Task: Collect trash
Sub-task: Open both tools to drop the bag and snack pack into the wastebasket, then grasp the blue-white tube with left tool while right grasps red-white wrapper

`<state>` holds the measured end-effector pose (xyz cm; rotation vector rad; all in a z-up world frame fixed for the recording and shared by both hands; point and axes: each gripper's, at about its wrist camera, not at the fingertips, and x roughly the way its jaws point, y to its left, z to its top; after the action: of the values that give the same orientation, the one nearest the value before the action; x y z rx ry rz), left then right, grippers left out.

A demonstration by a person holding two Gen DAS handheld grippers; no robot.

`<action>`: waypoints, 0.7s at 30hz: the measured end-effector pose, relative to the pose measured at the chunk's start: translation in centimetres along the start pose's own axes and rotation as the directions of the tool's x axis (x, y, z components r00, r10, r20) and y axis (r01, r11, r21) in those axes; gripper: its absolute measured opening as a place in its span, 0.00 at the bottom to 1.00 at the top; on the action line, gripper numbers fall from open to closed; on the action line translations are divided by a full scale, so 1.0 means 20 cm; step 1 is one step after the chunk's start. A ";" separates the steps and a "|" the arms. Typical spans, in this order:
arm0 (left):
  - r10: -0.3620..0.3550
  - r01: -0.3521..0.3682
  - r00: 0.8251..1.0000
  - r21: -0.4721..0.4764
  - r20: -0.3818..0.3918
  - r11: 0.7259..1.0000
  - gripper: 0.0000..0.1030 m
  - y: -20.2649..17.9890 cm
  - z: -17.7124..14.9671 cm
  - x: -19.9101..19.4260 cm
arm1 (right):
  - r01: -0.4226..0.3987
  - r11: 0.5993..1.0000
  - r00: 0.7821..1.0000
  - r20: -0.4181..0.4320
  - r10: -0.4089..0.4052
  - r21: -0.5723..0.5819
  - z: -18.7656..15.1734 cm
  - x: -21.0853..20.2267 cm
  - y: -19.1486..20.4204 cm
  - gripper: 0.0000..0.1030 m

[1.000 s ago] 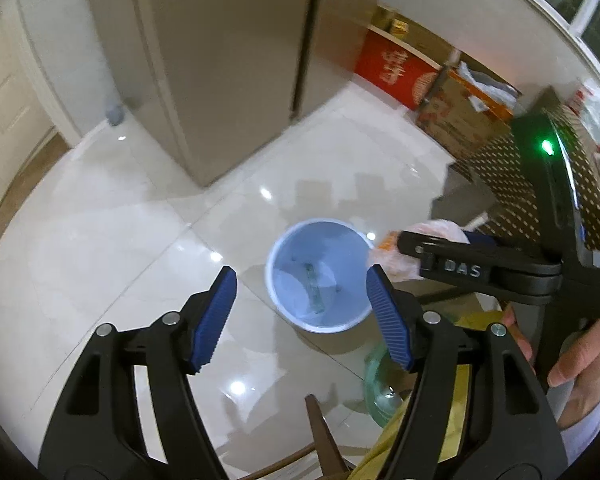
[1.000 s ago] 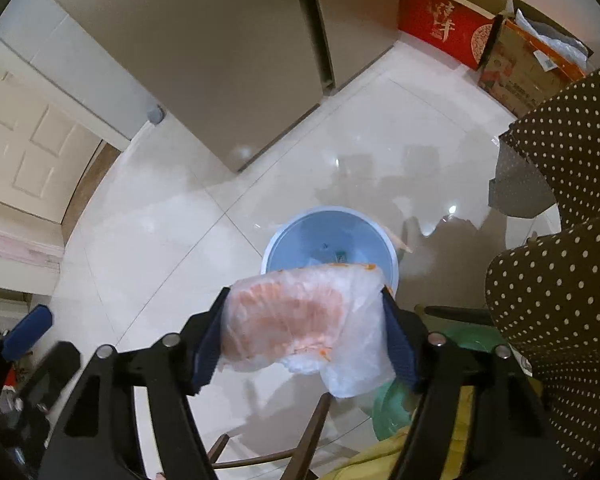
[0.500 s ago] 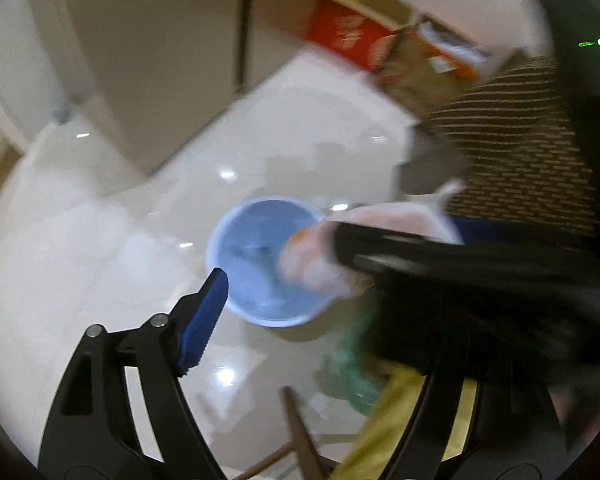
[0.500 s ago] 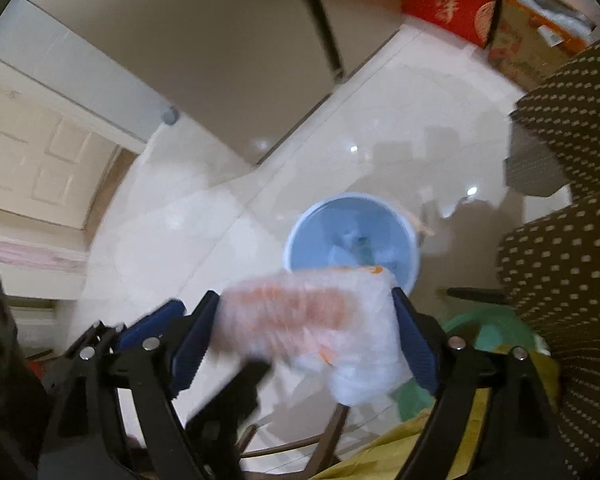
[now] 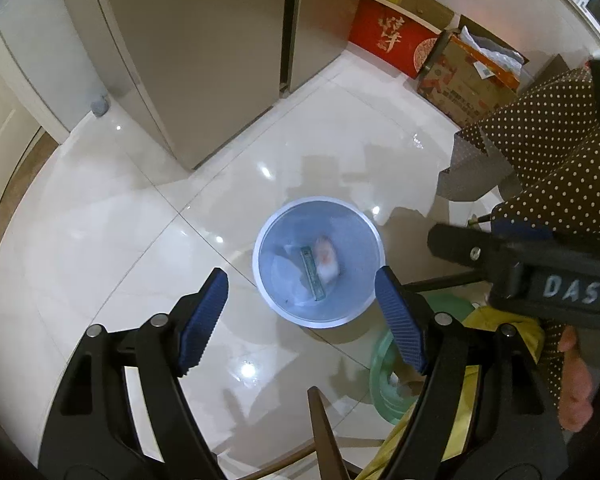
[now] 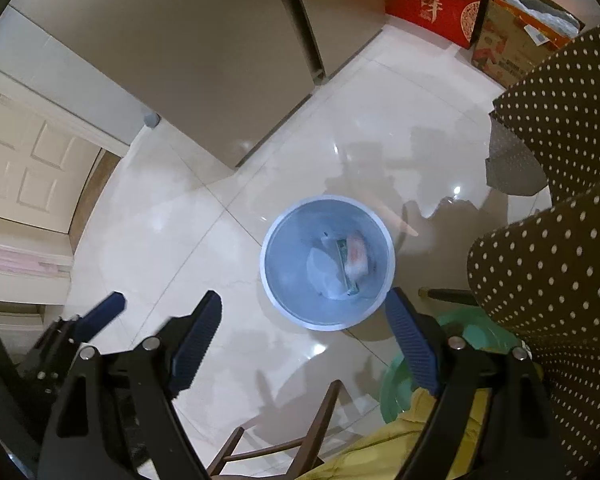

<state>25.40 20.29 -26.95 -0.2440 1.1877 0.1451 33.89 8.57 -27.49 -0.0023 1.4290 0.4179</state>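
Trash bag (image 6: 357, 257) now lies in the bin (image 6: 327, 205), gone from the empty, spread right gripper (image 6: 306, 342).

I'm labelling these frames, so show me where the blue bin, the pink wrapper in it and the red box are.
blue bin (image 5: 260, 276): left wrist view, left rim.
pink wrapper (image 5: 326, 258): left wrist view, its middle, inside the bin.
red box (image 6: 428, 8): right wrist view, front face.

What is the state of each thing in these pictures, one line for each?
Left hand-held gripper: open, holding nothing.
Right hand-held gripper: open, holding nothing.
Blue bin: upright on the floor, no lid, trash inside.
Pink plastic bag: inside the bin, free of both grippers.
Green packet: lying in the bin beside the bag.
Cardboard box: top open.
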 end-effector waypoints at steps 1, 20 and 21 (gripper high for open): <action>-0.003 0.003 1.000 -0.001 0.004 1.000 0.73 0.00 0.00 -0.02 | 0.000 1.000 1.000 -0.001 0.000 -0.001 -0.01 0.00 0.00 0.80; -0.036 0.018 0.962 0.070 0.272 0.997 0.73 -0.19 -0.01 -0.66 | 0.003 1.000 0.959 0.283 0.006 -0.031 -0.28 -0.69 -0.15 0.80; -0.042 0.020 0.958 0.079 0.285 0.997 0.73 -0.21 -0.02 -0.69 | 0.003 1.000 0.953 0.303 0.005 -0.027 -0.30 -0.75 -0.17 0.80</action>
<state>20.93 16.28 -13.75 -0.1686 0.8987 0.1036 27.82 -0.17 -14.95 0.0398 1.1201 0.4192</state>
